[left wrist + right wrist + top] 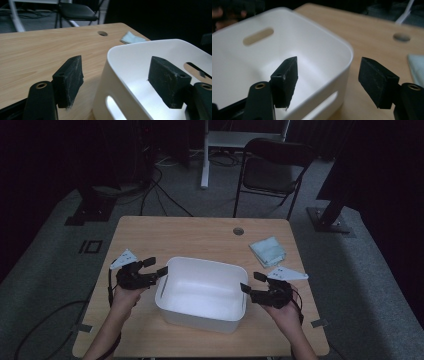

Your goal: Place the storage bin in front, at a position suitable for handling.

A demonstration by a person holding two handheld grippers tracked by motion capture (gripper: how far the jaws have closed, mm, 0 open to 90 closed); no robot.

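Sitting between both open grippers, left [156, 266] and right [251, 282], the white bin [202, 292] (walls unpinched).

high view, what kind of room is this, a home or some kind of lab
Probably a lab or recording room, not a home: a lone wooden table on grey carpet, loose cables across the floor, a folding chair and dark stand bases around it.
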